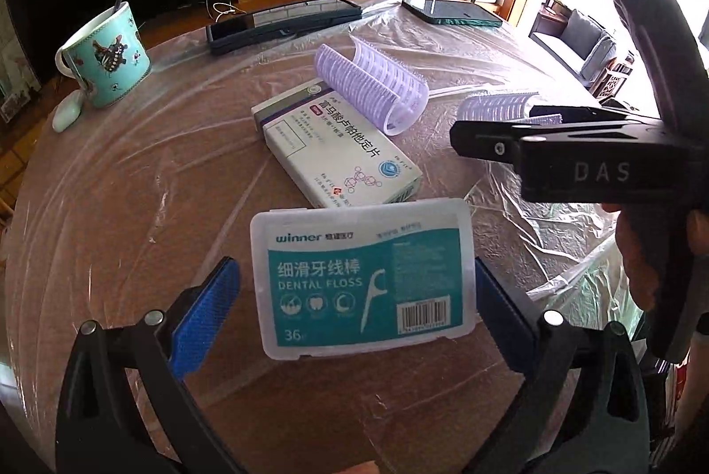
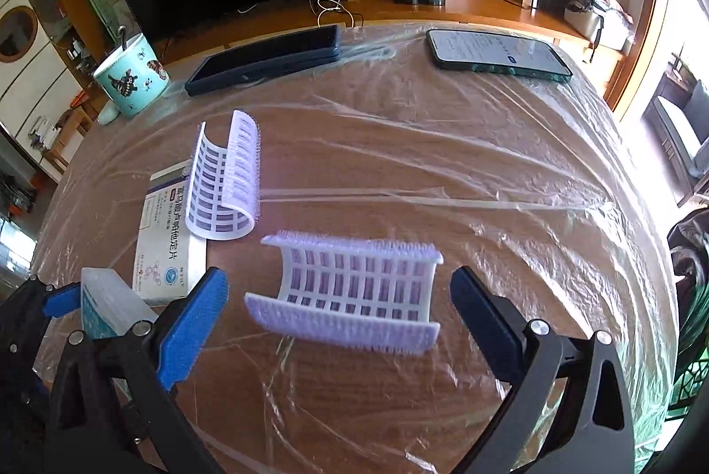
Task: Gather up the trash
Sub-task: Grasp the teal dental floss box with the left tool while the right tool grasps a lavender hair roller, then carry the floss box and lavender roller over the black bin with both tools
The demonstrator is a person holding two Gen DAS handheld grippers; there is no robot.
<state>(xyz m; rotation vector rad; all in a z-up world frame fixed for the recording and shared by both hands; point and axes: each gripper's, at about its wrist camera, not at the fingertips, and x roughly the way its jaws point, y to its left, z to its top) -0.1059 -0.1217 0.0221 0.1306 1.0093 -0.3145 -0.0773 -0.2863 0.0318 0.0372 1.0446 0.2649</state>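
Two pairs of tongs are busy at once, and each frames its own piece of trash. The dental floss box [image 1: 363,279] lies flat on the desk [image 1: 133,208], between the blue pads of the left tongs [image 1: 356,305]; they are spread wide, the pad at 3 o'clock seems to be touching the box edge and the pad at 9 o'clock stands just apart, so nothing is pinched yet. I judge they are lined up this way to close on the short sides, which give flat, firm faces. The right tongs [image 2: 339,312] are also spread, around the near hair roller [image 2: 350,292], a lilac half-cylinder lying with its open side up; whether the pads touch it I cannot tell. Its curved wall looks springy, so a squeeze across the length seems safer than across the edges. At 12 o'clock from the floss box lies a white medicine box [image 1: 336,146], and the second hair roller [image 1: 372,84] leans on its far end, which probably keeps it from rolling. Further out, at 10 o'clock, stands a turquoise mug [image 1: 106,57] with a spoon, and at 12 and 1 o'clock two dark phones [image 2: 496,55] lie near the far rim. A thin clear plastic sheet [image 2: 487,186] covers the desk and is wrinkled, so it could be dragged along with a low grip.
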